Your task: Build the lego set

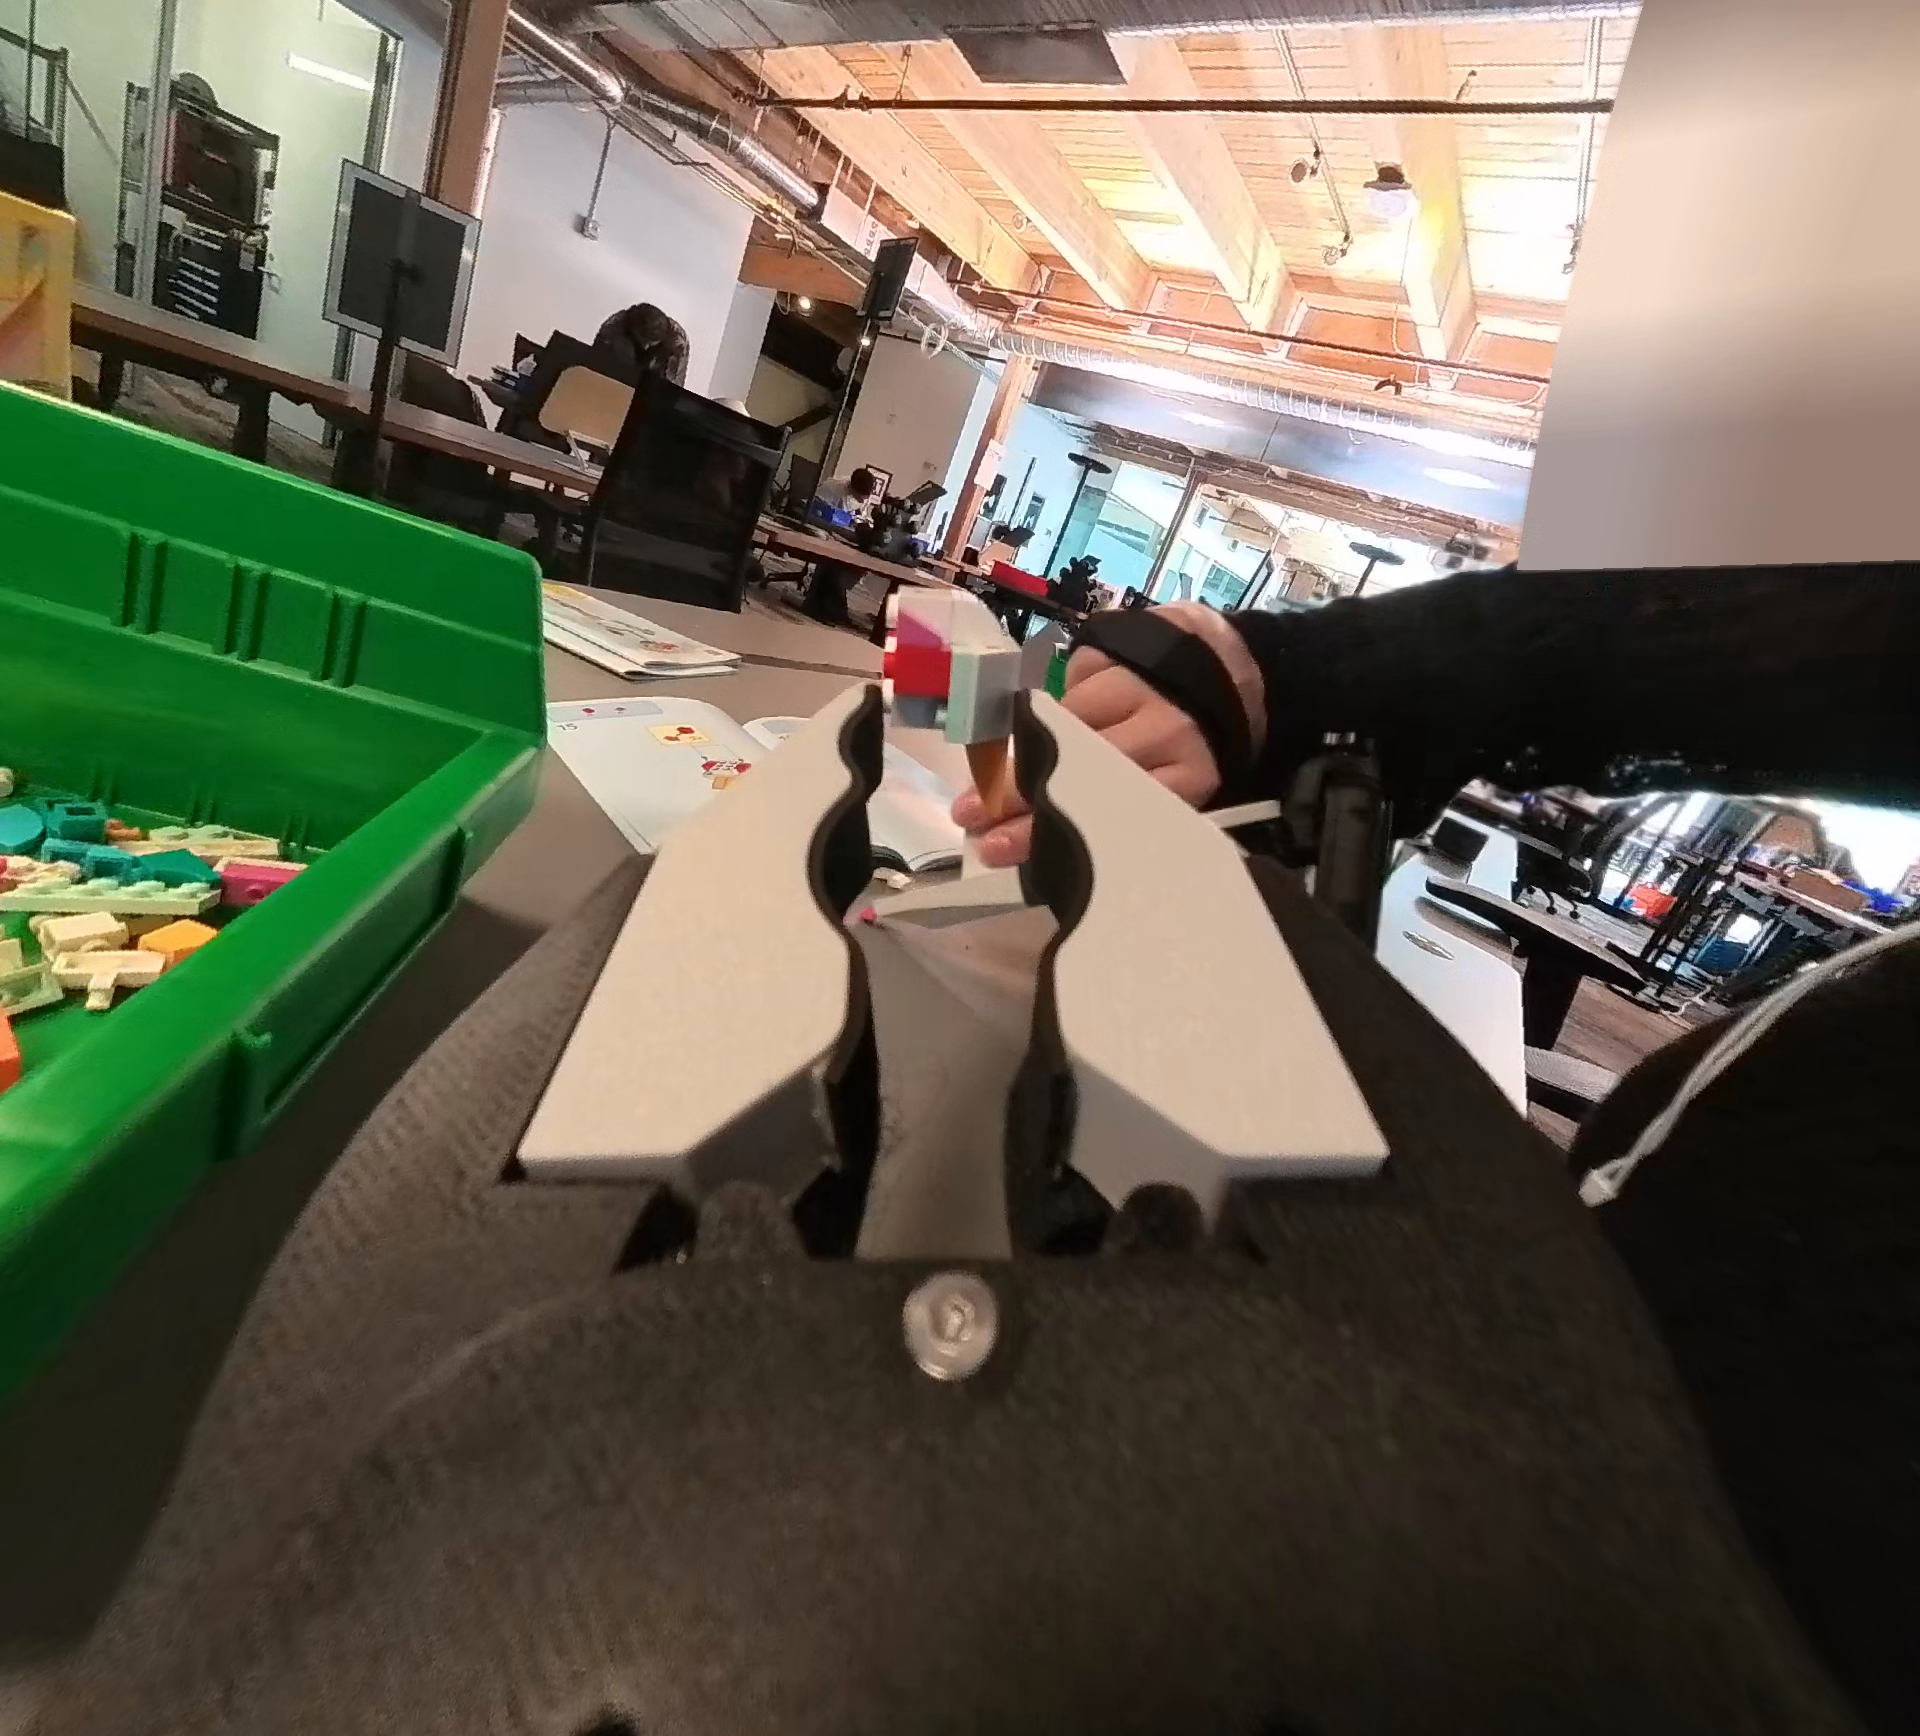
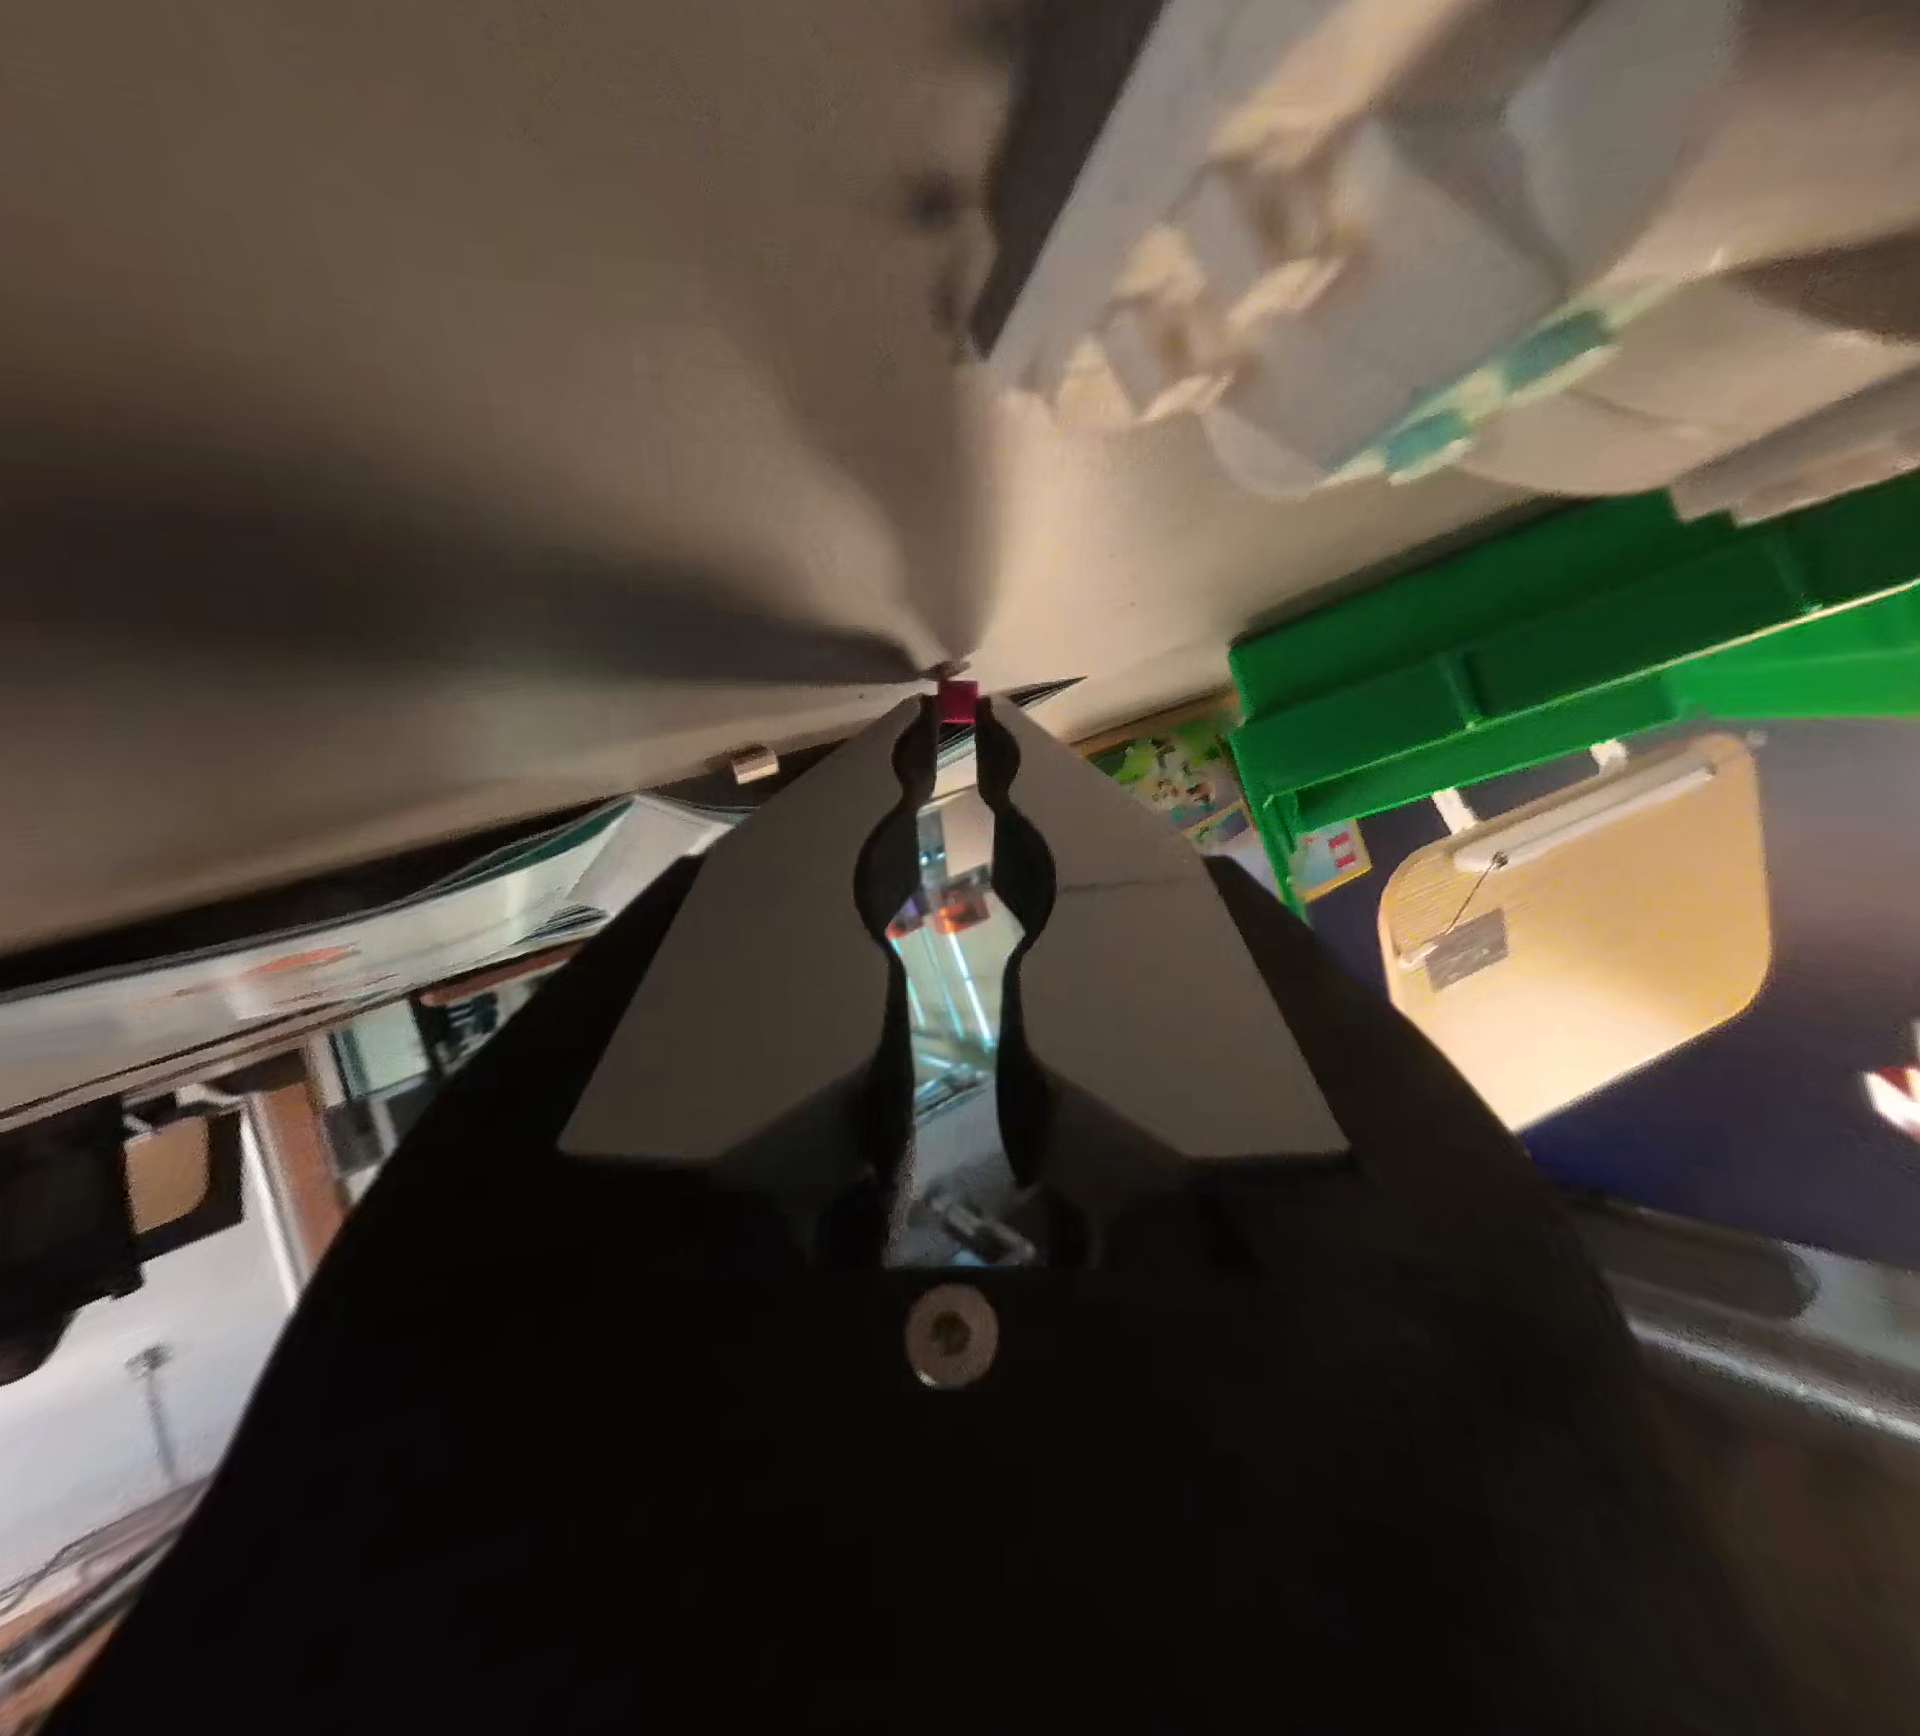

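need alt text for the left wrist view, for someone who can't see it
The left gripper, seen from behind its two grey jaws, is shut on a small lego build of red, white and pale green bricks held above a table. A green bin of loose lego pieces sits to the left, open instruction booklets lie beyond, and a hand in a black sleeve reaches in from the right.

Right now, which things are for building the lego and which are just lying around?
For building: small lego build in the left gripper; tiny pink piece in the right gripper; green bin of loose pieces; open instruction booklet.

Lying about: black chair; far desks.
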Demonstrator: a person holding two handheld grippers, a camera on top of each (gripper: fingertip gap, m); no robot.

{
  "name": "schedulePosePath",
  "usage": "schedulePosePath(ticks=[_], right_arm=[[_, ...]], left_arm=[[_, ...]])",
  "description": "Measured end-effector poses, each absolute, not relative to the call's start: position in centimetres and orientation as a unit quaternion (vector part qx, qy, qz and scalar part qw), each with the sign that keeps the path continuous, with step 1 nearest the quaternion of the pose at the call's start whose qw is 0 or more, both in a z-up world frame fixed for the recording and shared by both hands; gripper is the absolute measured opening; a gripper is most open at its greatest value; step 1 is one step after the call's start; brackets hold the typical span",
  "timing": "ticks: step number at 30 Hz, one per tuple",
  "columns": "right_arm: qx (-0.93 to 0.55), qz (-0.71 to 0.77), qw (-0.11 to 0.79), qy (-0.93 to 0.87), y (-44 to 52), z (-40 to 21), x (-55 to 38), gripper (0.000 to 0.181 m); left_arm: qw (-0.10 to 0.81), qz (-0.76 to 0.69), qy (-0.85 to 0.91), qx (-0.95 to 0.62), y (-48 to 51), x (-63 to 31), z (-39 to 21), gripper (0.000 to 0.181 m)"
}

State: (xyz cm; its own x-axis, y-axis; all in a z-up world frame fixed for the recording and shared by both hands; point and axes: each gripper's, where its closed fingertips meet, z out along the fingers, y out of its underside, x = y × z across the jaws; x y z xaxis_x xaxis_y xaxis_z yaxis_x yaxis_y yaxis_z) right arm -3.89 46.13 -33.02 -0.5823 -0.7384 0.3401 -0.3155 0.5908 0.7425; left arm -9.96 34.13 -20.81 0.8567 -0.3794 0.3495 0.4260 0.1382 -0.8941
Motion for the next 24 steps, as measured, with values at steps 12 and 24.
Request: schedulePosePath(ticks=[12,24], right_arm=[[0.385,-0.296,0.295,-0.823,43.8,-33.3,-2.2,0.005],[0.124,-0.141,0.344,-0.92,43.6,-31.8,-0.9,0.028]], left_arm=[[0.755,-0.263,-0.008,-0.6,34.0,-9.5,-20.8,0.024],[0.756,-0.267,-0.009,-0.597,33.8,-9.5,-20.7,0.024]])
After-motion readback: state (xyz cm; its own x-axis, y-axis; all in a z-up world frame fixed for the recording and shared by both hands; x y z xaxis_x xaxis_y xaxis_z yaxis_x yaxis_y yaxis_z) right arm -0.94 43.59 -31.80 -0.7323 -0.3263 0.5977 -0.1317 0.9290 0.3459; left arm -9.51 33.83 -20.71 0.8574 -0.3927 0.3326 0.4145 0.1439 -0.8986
